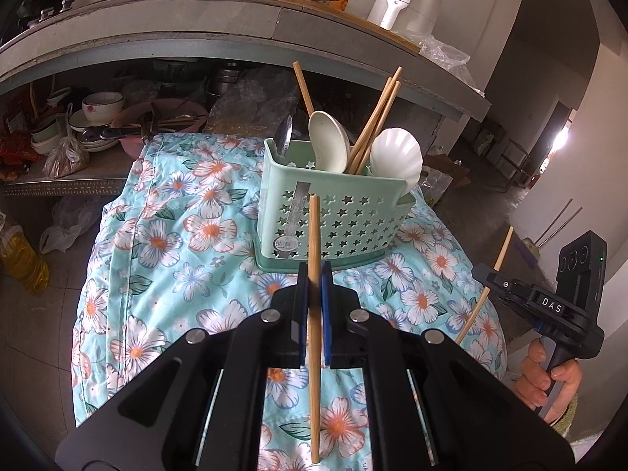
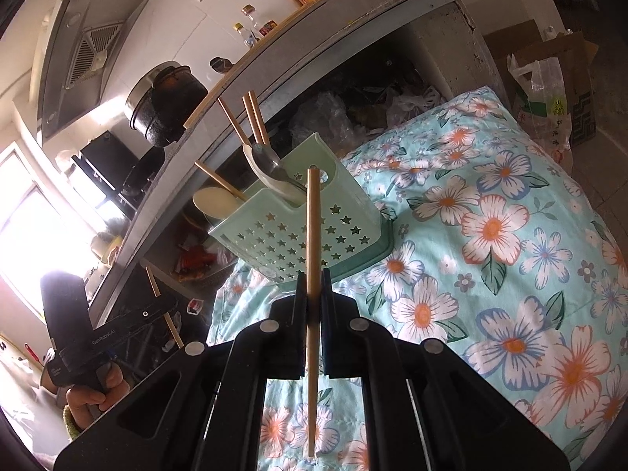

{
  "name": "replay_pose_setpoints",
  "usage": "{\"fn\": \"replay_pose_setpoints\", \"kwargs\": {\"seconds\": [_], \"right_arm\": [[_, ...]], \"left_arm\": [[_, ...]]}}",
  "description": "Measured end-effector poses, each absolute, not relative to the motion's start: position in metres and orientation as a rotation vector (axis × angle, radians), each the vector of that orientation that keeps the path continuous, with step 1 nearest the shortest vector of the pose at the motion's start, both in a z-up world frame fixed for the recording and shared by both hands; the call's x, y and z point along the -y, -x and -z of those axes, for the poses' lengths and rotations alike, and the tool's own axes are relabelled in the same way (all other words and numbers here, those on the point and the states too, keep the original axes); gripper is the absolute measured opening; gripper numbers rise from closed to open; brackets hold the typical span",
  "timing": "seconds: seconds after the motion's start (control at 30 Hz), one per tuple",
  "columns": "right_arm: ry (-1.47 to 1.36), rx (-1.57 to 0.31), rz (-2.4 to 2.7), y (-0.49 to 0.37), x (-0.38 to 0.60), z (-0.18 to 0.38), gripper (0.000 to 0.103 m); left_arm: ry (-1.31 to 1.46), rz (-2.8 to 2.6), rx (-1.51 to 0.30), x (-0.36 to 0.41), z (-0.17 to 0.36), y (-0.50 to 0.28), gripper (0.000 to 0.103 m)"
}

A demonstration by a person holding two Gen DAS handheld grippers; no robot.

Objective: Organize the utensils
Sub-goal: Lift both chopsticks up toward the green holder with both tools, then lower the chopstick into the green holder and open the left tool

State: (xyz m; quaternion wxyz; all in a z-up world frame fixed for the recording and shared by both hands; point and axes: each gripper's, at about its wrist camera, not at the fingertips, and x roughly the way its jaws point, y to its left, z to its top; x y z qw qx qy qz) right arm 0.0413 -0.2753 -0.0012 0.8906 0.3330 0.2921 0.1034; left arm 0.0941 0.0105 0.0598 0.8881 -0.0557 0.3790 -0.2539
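Observation:
A mint-green utensil holder point(image 1: 333, 219) with star cut-outs stands on the floral cloth point(image 1: 165, 235). In it are several wooden chopsticks point(image 1: 376, 117), two white spoons point(image 1: 327, 141) and a metal spoon point(image 1: 284, 135). My left gripper point(image 1: 314, 274) is shut on a wooden chopstick point(image 1: 314, 353), held upright just in front of the holder. My right gripper point(image 2: 314, 278) is likewise shut on another chopstick point(image 2: 312, 235), near the holder point(image 2: 298, 235). Each view shows the other gripper: the right one point(image 1: 486, 278) at the right edge, the left one point(image 2: 157, 306) at lower left.
A grey counter edge point(image 1: 235, 35) runs behind the holder, bearing bottles, a white appliance point(image 1: 408, 0) and pots. Bowls and plates point(image 1: 102, 117) sit on the shelf beneath. A yellow oil bottle point(image 1: 19, 259) stands on the floor at left. Bags and a cardboard box point(image 2: 549, 90) lie beyond the cloth.

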Motion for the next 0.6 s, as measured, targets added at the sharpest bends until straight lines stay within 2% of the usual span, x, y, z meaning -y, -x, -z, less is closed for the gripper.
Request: {"fn": "replay_pose_setpoints", "kwargs": {"seconds": [0.3,0.6], "right_arm": [[-0.694,-0.601,-0.209,-0.040,0.277,0.001,0.006],[-0.704,-0.583,-0.182,-0.036,0.290,-0.001,0.006]], "left_arm": [[0.108,0.530,-0.751,-0.012,-0.070,-0.088,0.005],[0.158,0.537,-0.512,-0.015,-0.146,-0.086,0.005]]}}
